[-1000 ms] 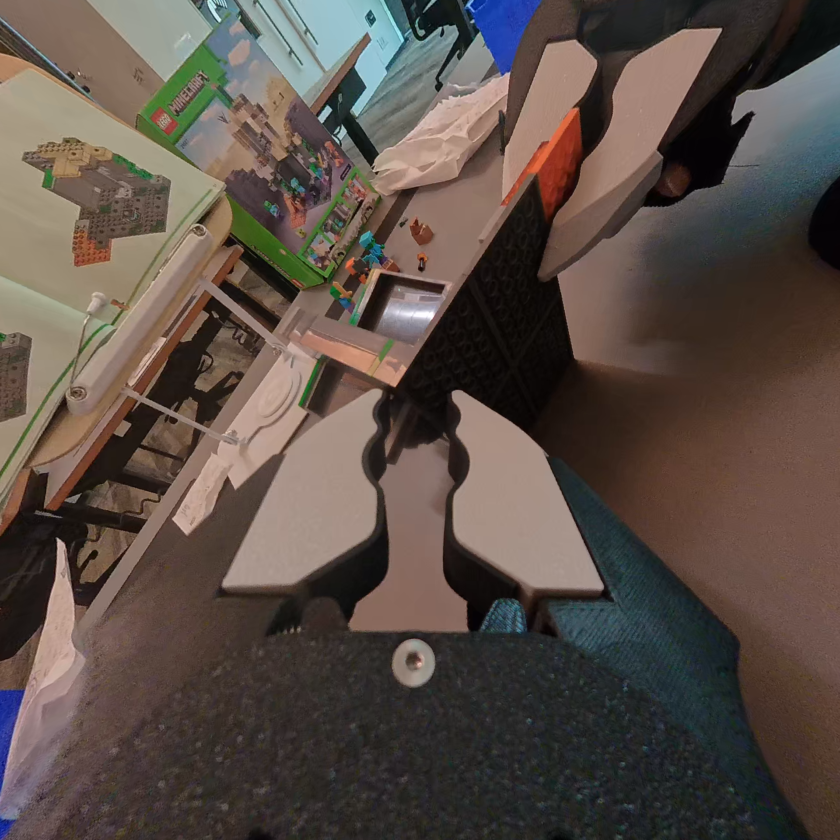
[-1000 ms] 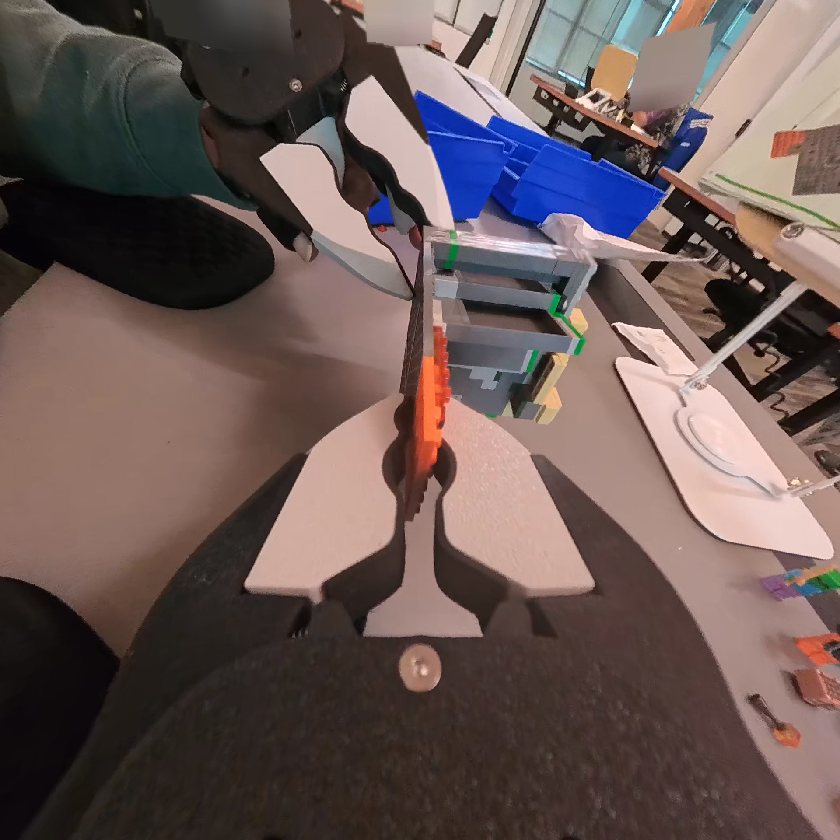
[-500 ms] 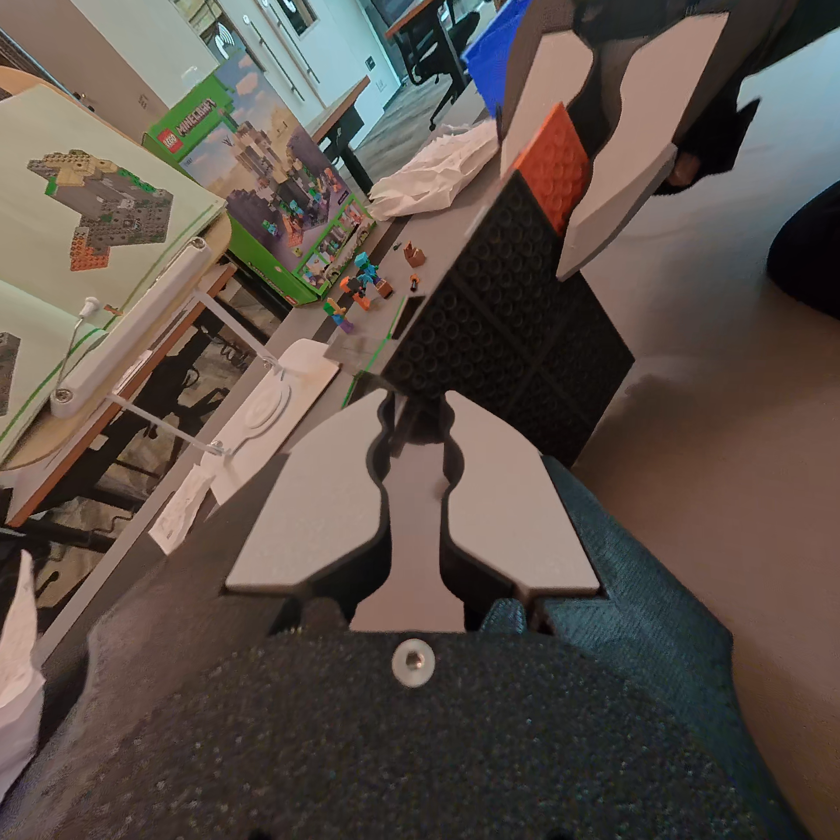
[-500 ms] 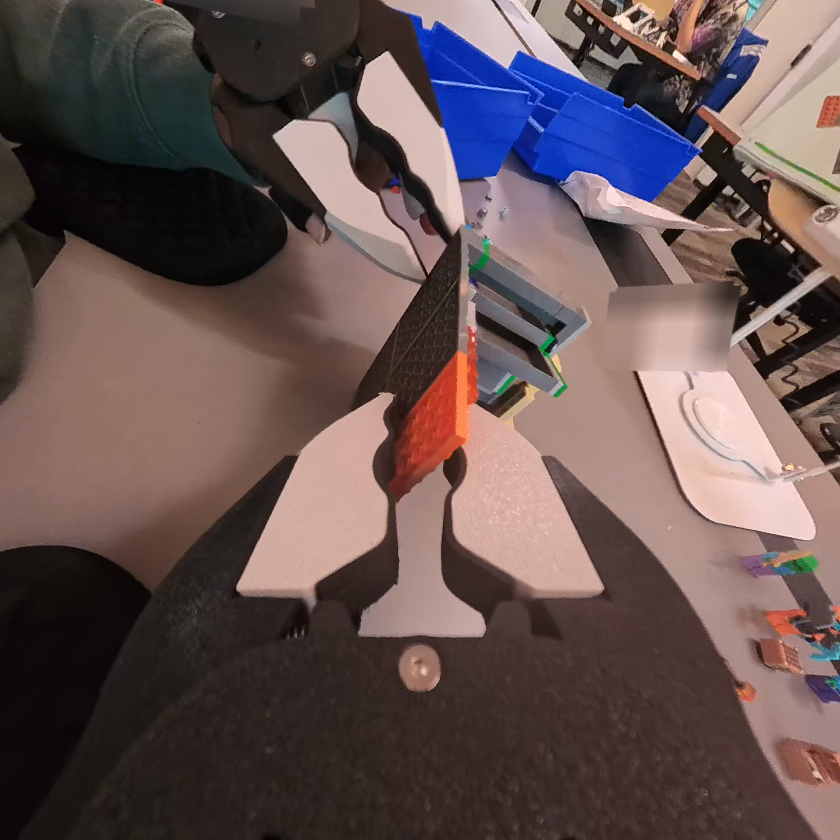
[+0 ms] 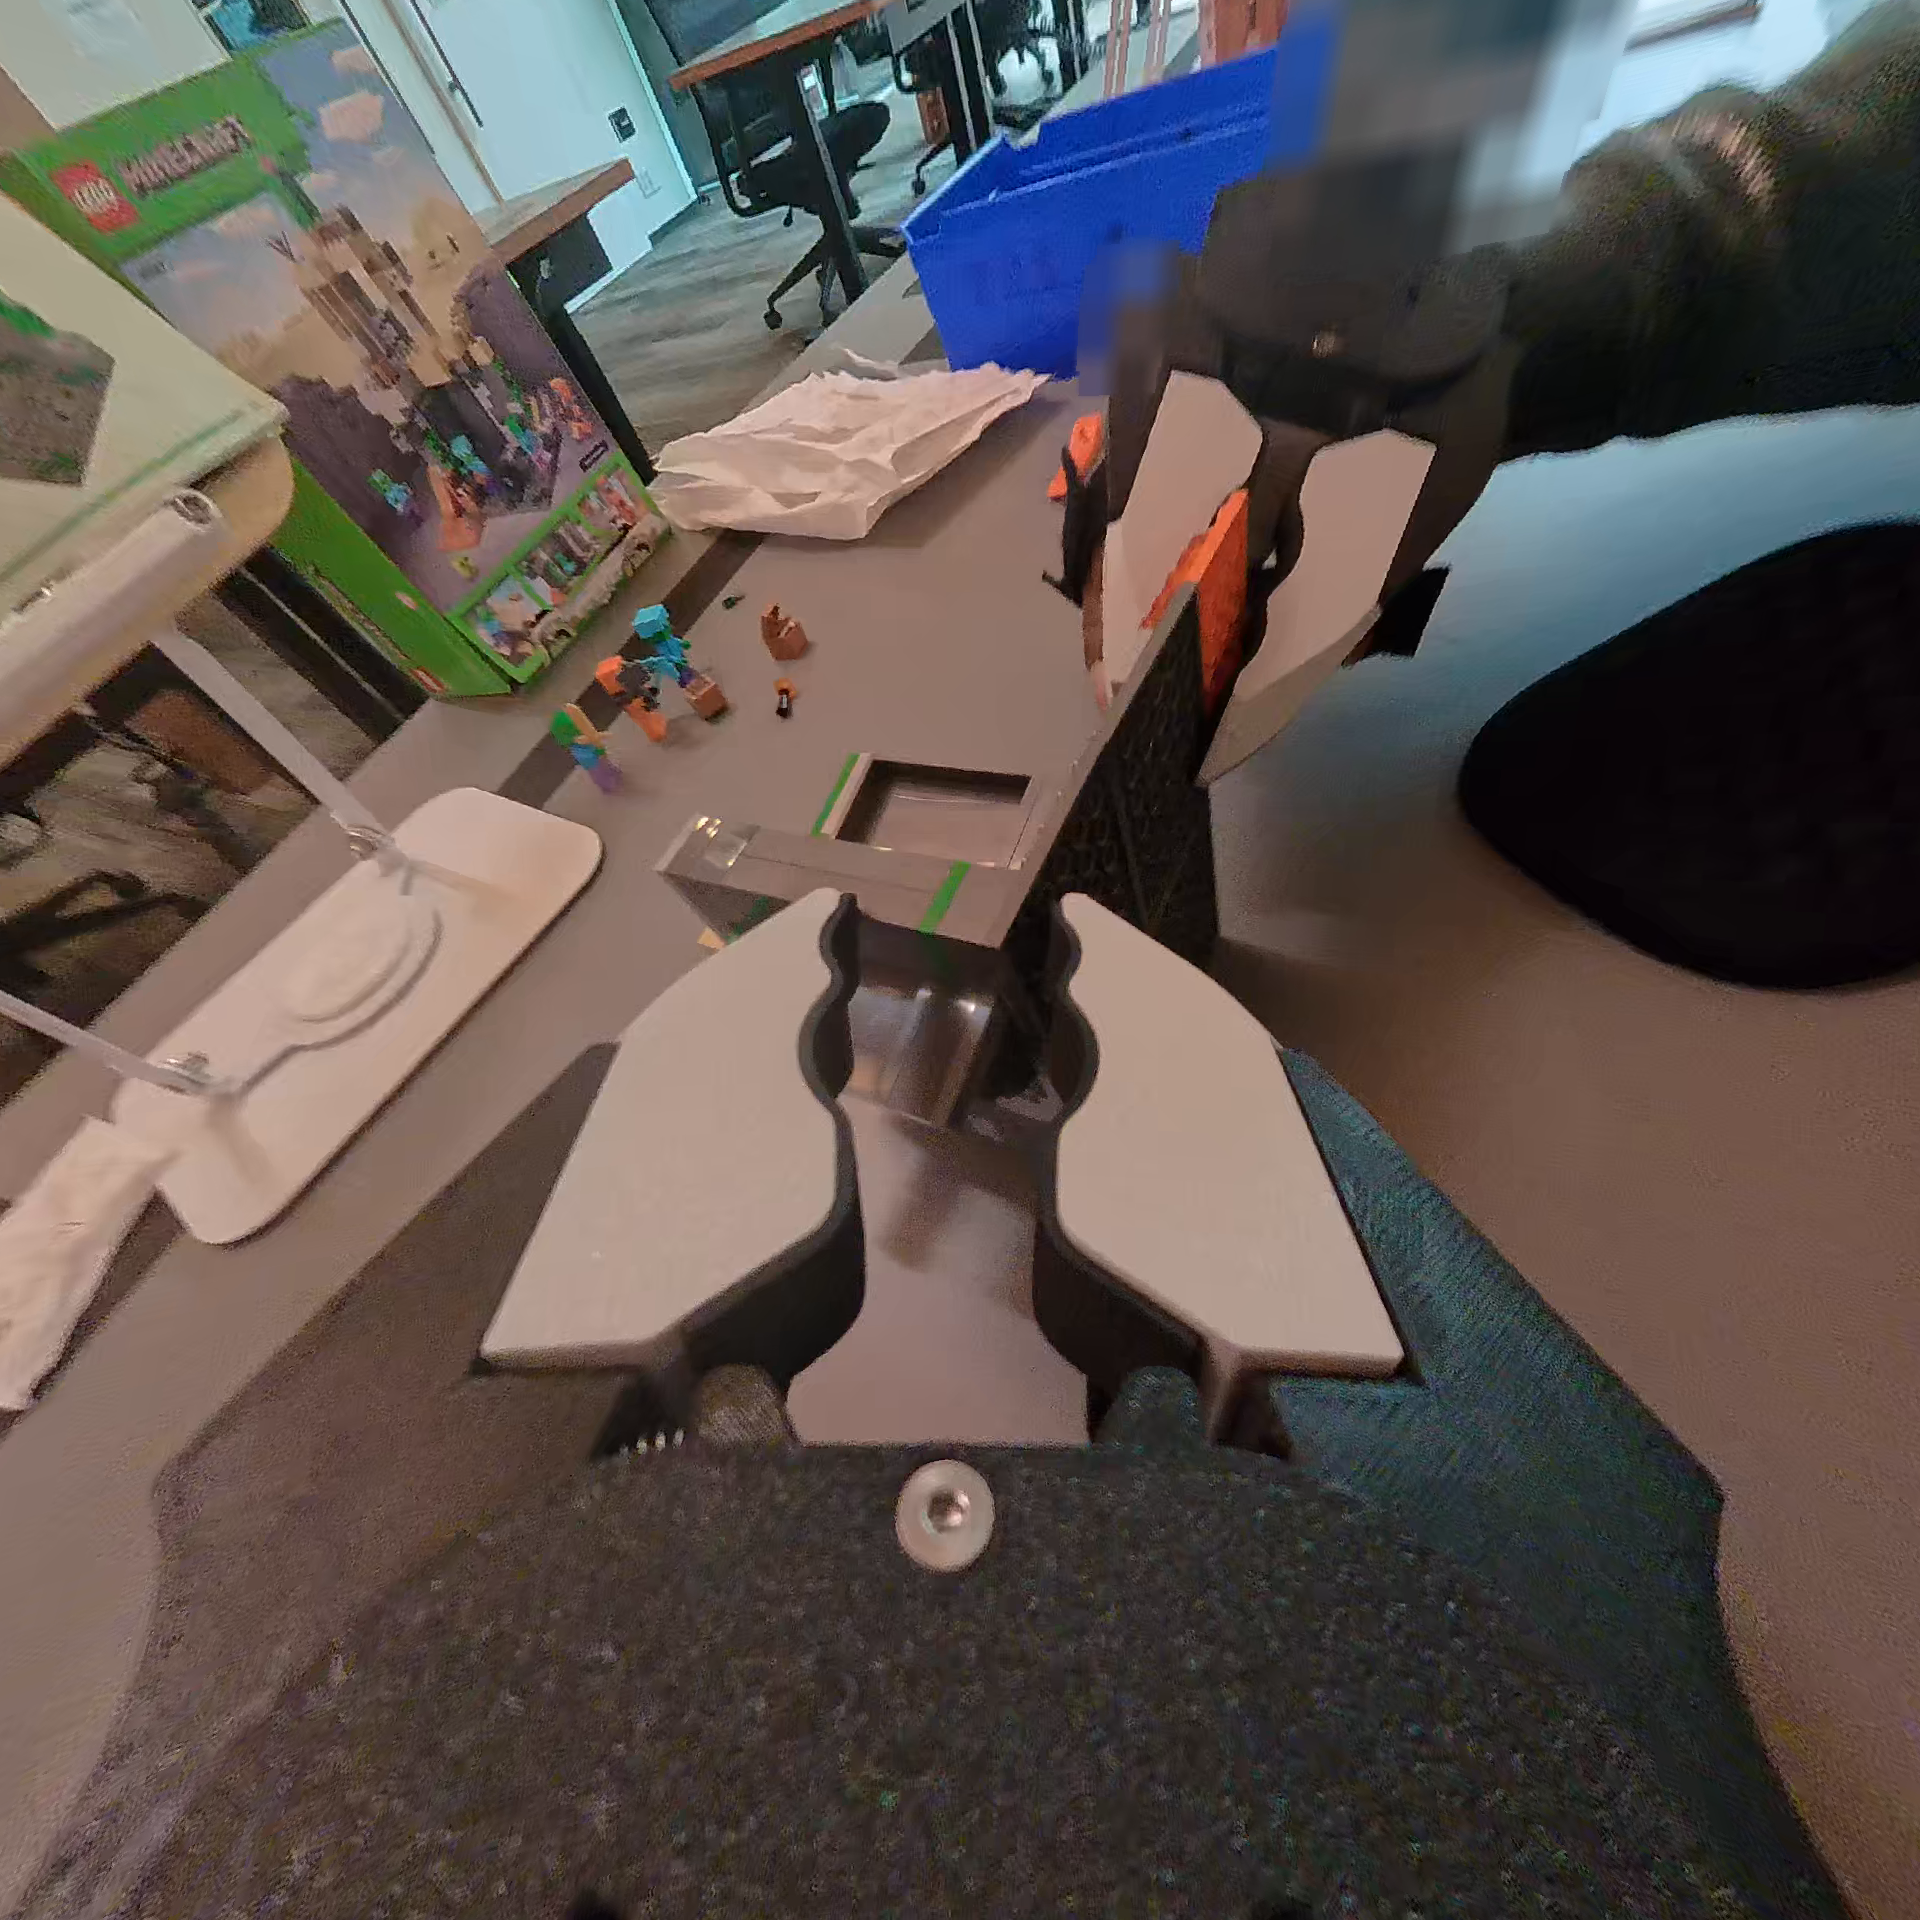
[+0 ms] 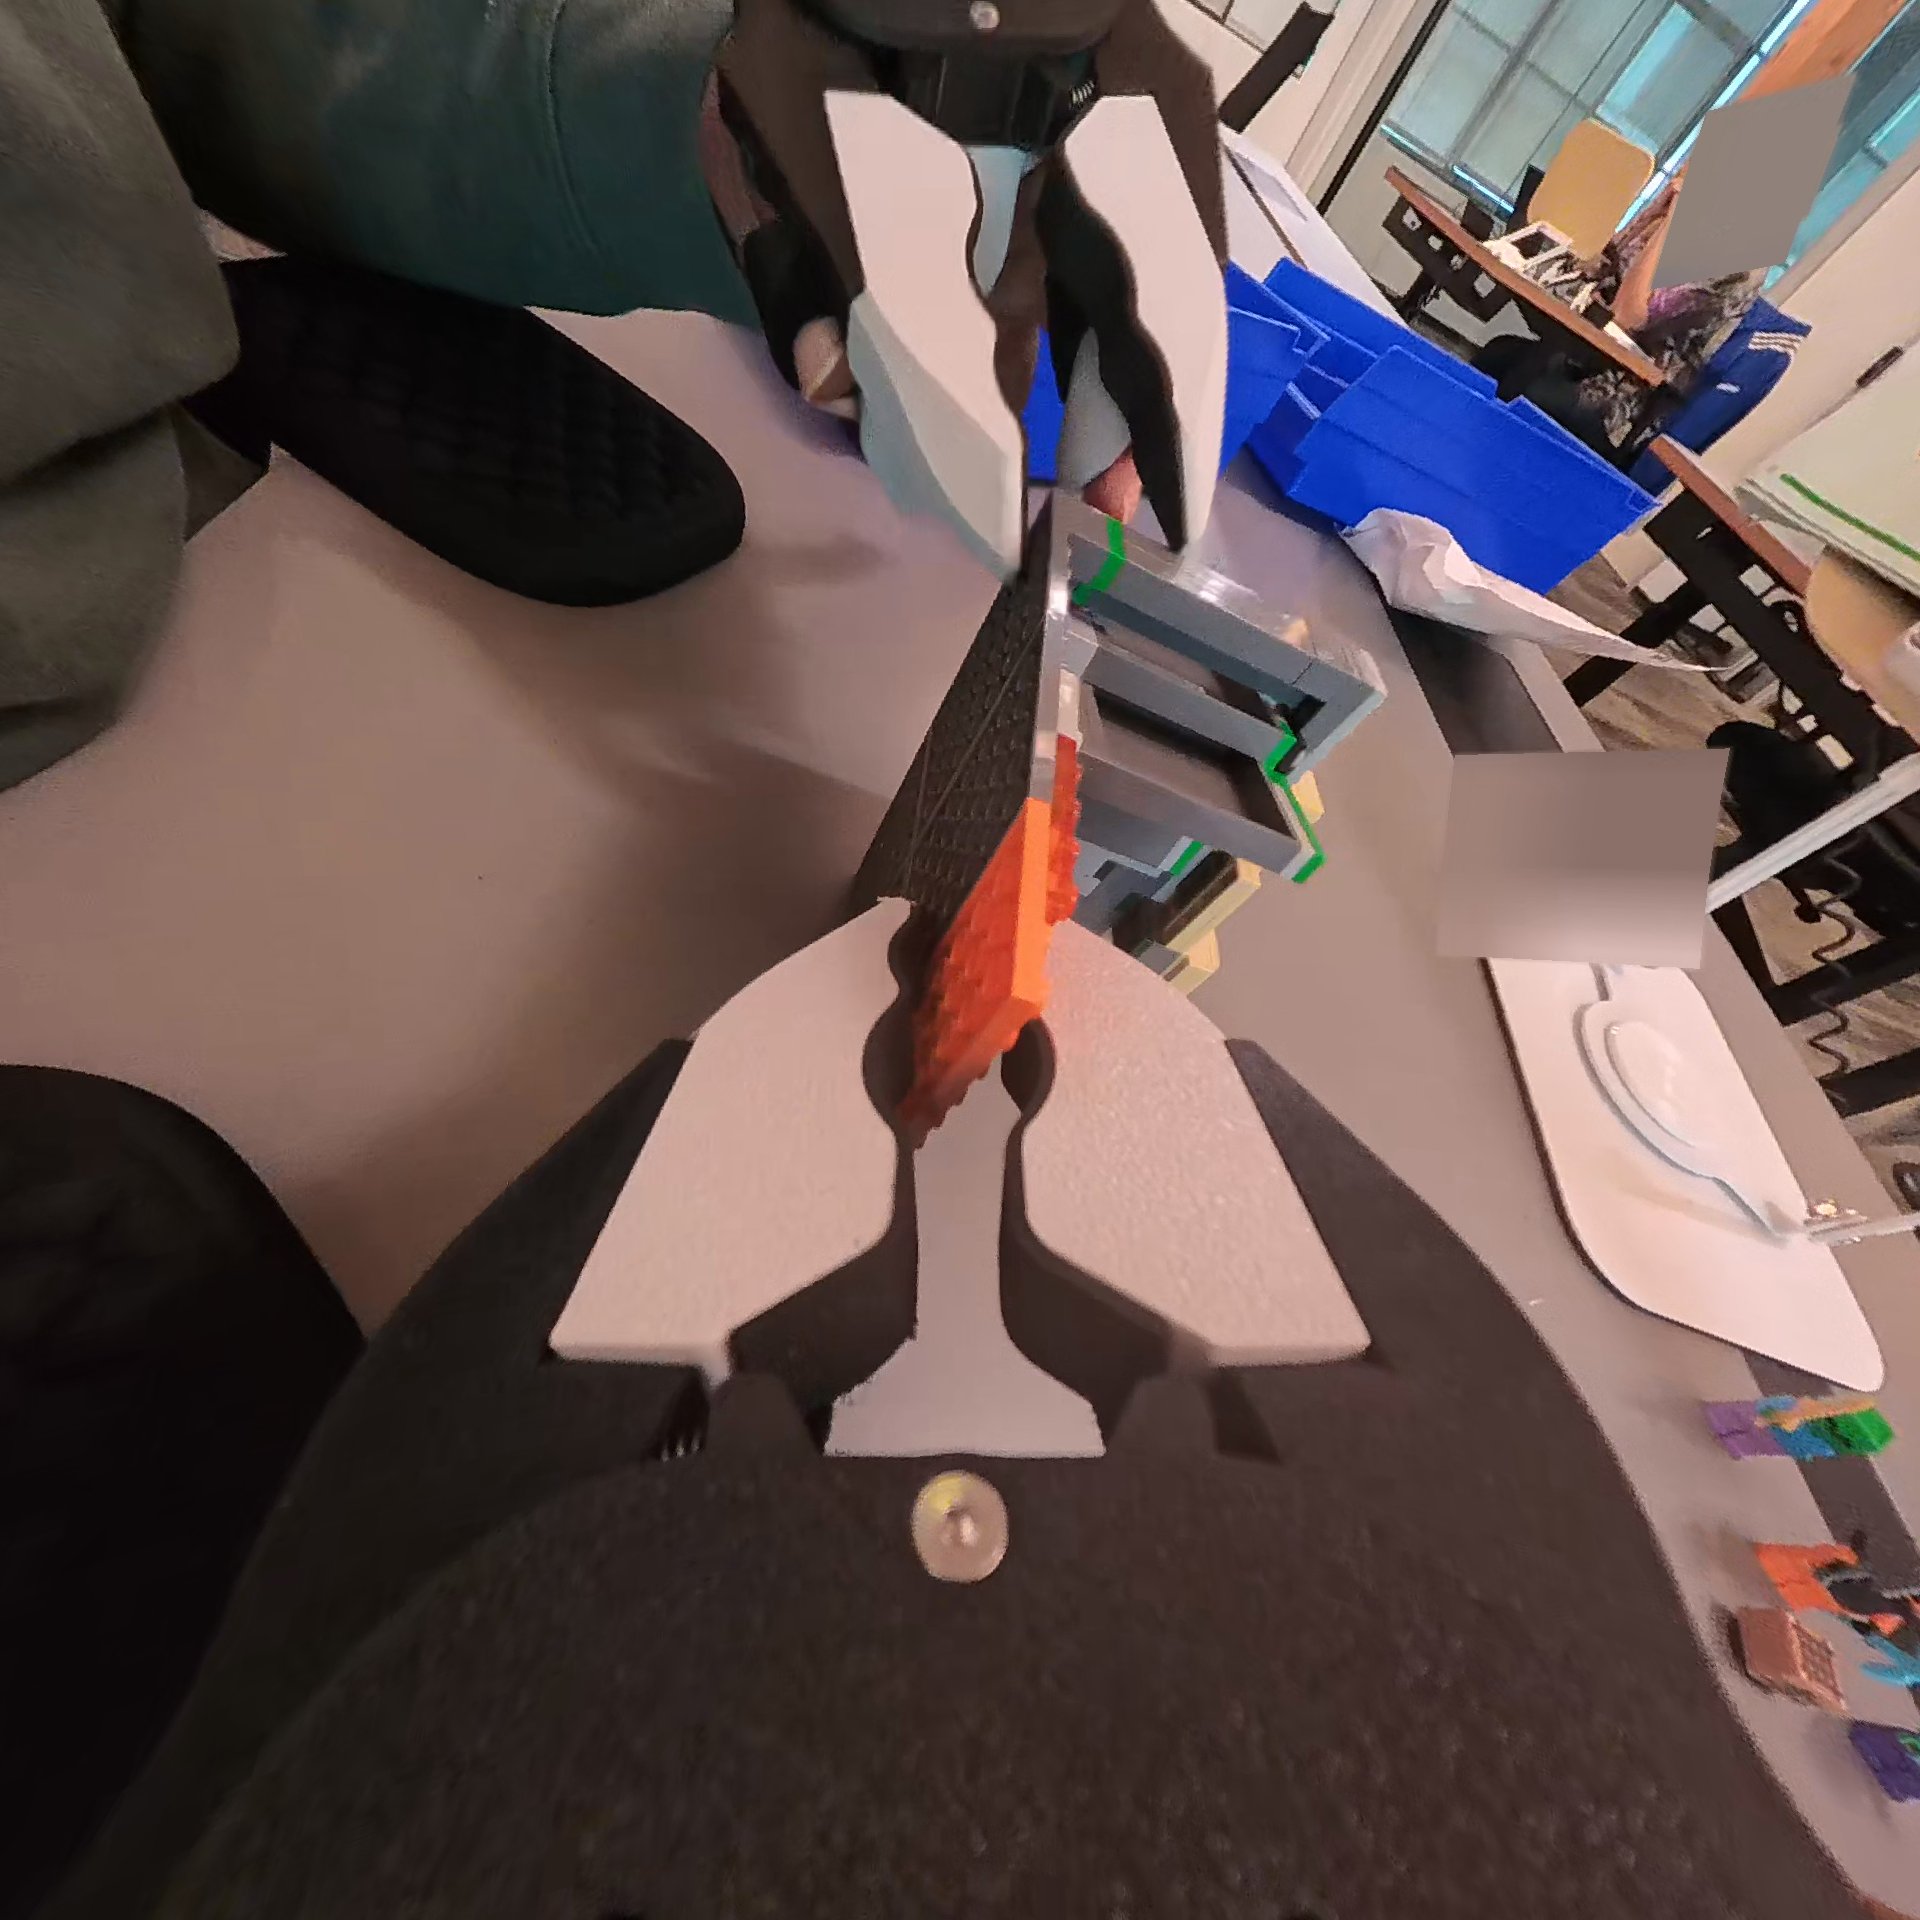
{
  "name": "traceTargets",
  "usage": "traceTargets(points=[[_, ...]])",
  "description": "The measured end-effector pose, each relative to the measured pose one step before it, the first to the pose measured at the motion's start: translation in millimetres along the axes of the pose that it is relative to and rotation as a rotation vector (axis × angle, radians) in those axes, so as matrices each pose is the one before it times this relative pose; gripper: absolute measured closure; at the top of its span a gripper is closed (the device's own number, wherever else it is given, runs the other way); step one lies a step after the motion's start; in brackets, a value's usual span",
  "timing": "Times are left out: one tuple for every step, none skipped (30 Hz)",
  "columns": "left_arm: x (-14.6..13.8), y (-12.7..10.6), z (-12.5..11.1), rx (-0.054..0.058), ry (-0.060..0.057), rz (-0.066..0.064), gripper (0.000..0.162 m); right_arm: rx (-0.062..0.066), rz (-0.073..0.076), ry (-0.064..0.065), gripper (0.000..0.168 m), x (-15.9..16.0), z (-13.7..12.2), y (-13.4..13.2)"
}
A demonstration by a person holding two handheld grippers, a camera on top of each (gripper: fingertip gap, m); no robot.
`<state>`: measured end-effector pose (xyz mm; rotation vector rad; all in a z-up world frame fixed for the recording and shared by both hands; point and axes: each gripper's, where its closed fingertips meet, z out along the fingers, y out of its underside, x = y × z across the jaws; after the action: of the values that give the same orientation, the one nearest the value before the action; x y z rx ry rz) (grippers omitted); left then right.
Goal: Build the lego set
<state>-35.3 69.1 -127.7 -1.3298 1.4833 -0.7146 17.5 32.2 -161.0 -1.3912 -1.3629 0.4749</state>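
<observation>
The lego model (image 5: 914,842) stands tipped on its side on the grey table, its grey frames with green trim facing the lamp side (image 6: 1174,727). Its black baseplate underside (image 6: 987,748) is upright, with an orange plate (image 6: 987,966) at one end. My right gripper (image 6: 971,935) is shut on the orange plate; it also shows far off in the left wrist view (image 5: 1158,727). My left gripper (image 5: 951,914) straddles the opposite end of the model with its jaws parted; it shows from the front in the right wrist view (image 6: 1091,520).
Small minifigures (image 5: 655,675) and loose pieces (image 6: 1797,1434) lie on the table. A white lamp base (image 5: 364,997), the green set box (image 5: 416,416), a white paper bag (image 5: 842,447) and blue bins (image 6: 1455,468) stand around. A dark cushion (image 5: 1714,748) lies to the side. My hands' fingertips stand some 8 centimetres from each other.
The model was swung so its underside faced up, then back upright onto the table. My left gripper's jaws have widened. The right gripper kept its hold on the orange plate.
</observation>
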Motion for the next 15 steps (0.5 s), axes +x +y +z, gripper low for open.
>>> traceTargets(points=[[0.75, -1.08, -0.89, 0.0103, 0.0088, -0.0314, 0.128, 0.0024, -0.0058, -0.0018, 0.157, -0.51, 0.06, -0.11], [0.26, -0.26, -0.42, 0.004, 0.0043, -0.02, 0.129, 0.0013, -0.0042, -0.0009, 0.157, -0.22, -0.08, -0.05], [-0.3, 0.26, -0.14, -0.003, 0.0001, -0.0145, 0.129, 0.0003, -0.0019, -0.0002, 0.157, 0.1, -0.03, 0.09], [-0.41, 0.5, -0.2, -0.0093, 0.002, -0.0184, 0.129, 0.0006, 0.0003, -0.0005, 0.157, 0.26, -0.09, 0.13], [0.11, -0.12, -0.74, -0.0097, 0.0056, -0.0156, 0.129, 0.0013, 0.0028, -0.0026, 0.157, -0.04, -0.02, 0.22], [0.04, 1.62, -0.73, -0.0179, 0.0036, -0.0068, 0.128, 0.0002, 0.0013, -0.0019, 0.158, -0.1, -0.21, 0.28], [-0.14, 3.08, -0.24, -0.0206, -0.0019, 0.002, 0.125, -0.0002, -0.0018, 0.0, 0.158, -0.25, -0.27, 0.19], [1.42, 2.47, 0.13, -0.0082, 0.0043, 0.0075, 0.123, 0.0016, -0.0014, -0.0015, 0.158, -0.81, -0.15, -0.07], [3.19, 0.94, 0.86, 0.0049, 0.0117, 0.0064, 0.123, 0.0023, -0.0012, -0.0023, 0.158, -1.01, -0.13, -0.19], [3.75, 1.0, 1.92, 0.0026, 0.014, 0.0048, 0.125, 0.0022, -0.0023, -0.0014, 0.158, -0.92, -0.04, -0.38], [-0.11, 1.74, 2.22, -0.0084, -0.0102, 0.0053, 0.125, 0.0001, -0.0014, -0.0004, 0.158, -0.26, -0.08, 0.0], [-1.96, 0.76, 0.93, -0.0064, -0.0177, 0.0152, 0.128, -0.0014, -0.0004, -0.0005, 0.158, 0.14, -0.26, 0.21], [-1.2, -0.52, -0.1, -0.0006, -0.0098, 0.0149, 0.131, -0.0011, -0.0008, -0.0013, 0.158, -0.05, -0.2, 0.11], [0.12, 0.12, 0.22, -0.0035, 0.0003, 0.0048, 0.131, -0.0012, -0.0011, -0.0008, 0.158, -0.17, -0.25, 0.15], [0.21, -0.01, -0.11, 0.0017, 0.0015, -0.0003, 0.132, -0.0005, -0.001, -0.0006, 0.158, -0.26, -0.1, -0.14]])
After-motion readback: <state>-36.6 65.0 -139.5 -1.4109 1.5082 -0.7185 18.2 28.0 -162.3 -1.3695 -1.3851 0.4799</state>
